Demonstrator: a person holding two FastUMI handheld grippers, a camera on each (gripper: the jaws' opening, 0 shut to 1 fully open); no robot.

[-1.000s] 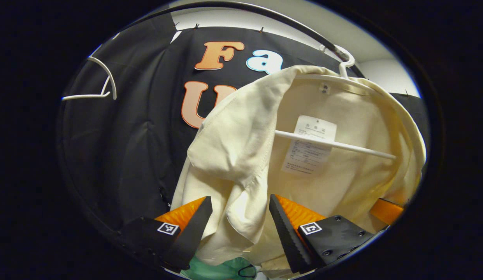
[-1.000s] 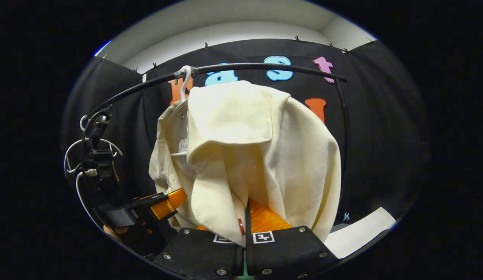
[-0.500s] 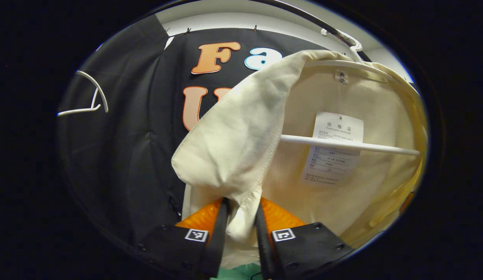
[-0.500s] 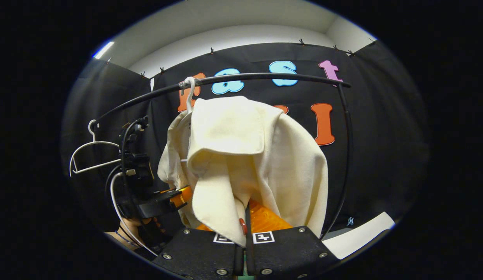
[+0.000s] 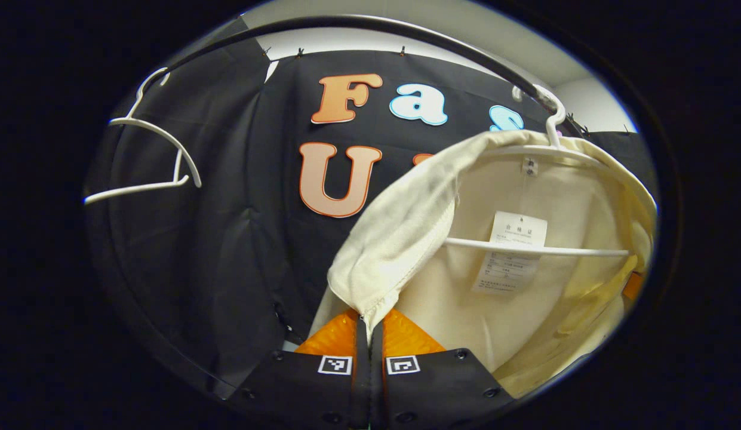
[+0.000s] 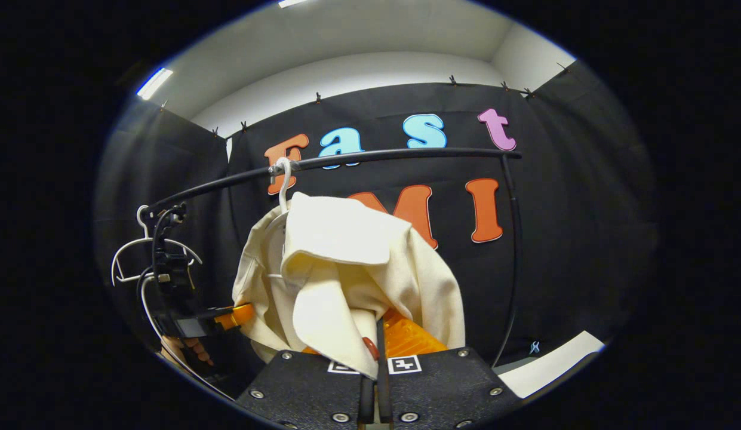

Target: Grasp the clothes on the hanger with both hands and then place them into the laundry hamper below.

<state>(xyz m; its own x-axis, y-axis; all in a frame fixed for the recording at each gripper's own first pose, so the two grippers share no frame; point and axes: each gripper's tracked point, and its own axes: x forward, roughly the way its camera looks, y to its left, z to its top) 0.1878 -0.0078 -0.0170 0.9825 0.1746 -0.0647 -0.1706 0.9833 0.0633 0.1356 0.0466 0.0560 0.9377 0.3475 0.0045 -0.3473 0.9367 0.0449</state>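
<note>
A: In the left gripper view, we are looking at our left gripper (image 5: 368, 334) with its fingers clenched tight together, and a fold of the cream shirt's (image 5: 525, 310) edge is pinched between them.

B: We are seeing the shirt hanging on the white hanger (image 5: 534, 248), whose hook is catching the black rail (image 5: 406, 36) up at the right. The hanger's crossbar is running across the inside of the shirt, over a paper tag (image 5: 512, 251).

A: The stitched hem is rising from our fingers up toward the hanger's shoulder. To the left of it we are finding open room against the dark cloth wall, up to an empty hanger (image 5: 155, 161) dangling far off at the left end of the rail.

B: In the right gripper view, our right gripper (image 6: 377, 343) is also clamped shut, and the shirt's (image 6: 346, 280) lower edge is caught between both fingers.

A: The shirt is draping from the hanger's hook (image 6: 282, 179) on the rail (image 6: 406, 154), bunching toward us. We are seeing the left gripper (image 6: 227, 316) just beside the shirt's left edge, with a hand (image 6: 188, 349) under it, and the empty hanger (image 6: 149, 251) behind that.

B: To the right of the shirt the space is lying open as far as the rail's upright post (image 6: 513, 257), well apart from the cloth. A pale strip of floor (image 6: 549, 358) is showing low at the right.
</note>
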